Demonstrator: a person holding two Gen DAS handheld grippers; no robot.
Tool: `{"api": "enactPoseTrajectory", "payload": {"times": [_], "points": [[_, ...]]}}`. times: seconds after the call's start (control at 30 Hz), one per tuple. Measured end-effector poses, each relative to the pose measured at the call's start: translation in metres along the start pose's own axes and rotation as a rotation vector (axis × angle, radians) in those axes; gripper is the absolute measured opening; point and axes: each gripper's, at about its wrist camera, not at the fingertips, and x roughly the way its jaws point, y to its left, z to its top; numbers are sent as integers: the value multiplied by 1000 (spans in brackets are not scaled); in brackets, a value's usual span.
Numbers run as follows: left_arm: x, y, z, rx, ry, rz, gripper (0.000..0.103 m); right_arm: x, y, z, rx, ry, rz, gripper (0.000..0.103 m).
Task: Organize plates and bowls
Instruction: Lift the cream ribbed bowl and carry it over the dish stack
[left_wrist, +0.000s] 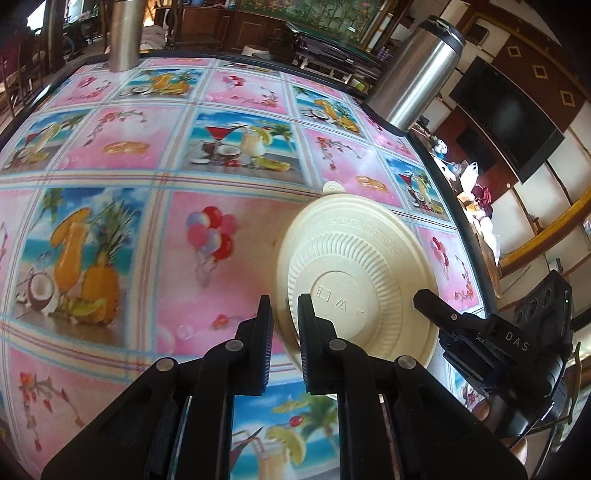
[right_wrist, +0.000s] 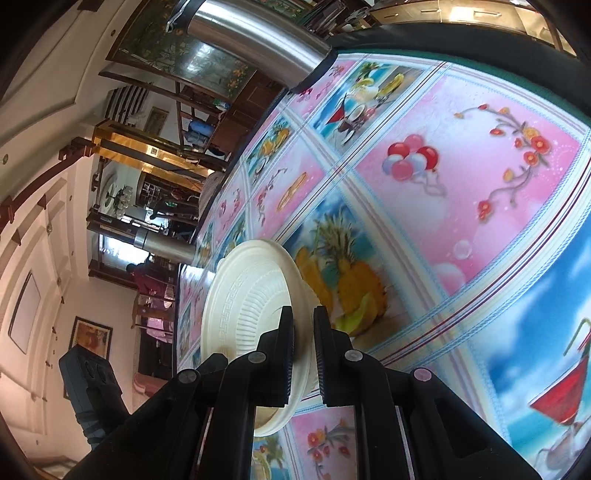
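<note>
A cream ribbed disposable plate is held tilted over the patterned tablecloth, its embossed underside facing the left wrist camera. My left gripper is shut on the plate's near left rim. My right gripper reaches in from the right and grips the opposite rim. In the right wrist view the same plate stands nearly on edge, with my right gripper shut on its rim. A second cream rim lies close behind the plate. The left gripper's body shows at the lower left.
The round table wears a pink and blue fruit-print cloth. One steel tumbler stands at the far right edge, another at the far left. Room furniture and a distant person lie beyond the table.
</note>
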Motion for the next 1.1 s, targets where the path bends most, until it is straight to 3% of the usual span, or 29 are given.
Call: {"api": "enactPoseTrajectory", "payload": {"times": [0.23,0.5,0.83,1.1], "points": [[-43,60,-35,-67,-39,69,12,29,43,-48,-104,81,37,11],[-84,98,-73,-75,-60,141,13,47,74,-104,-149,157,81,11],[-127,118,-117,-84,-89,127,13,27,87,-158,-149,183,111,12],[-194,135,-126,-106,-218,112,13,1,135,-189,-224,168,168,13]]}}
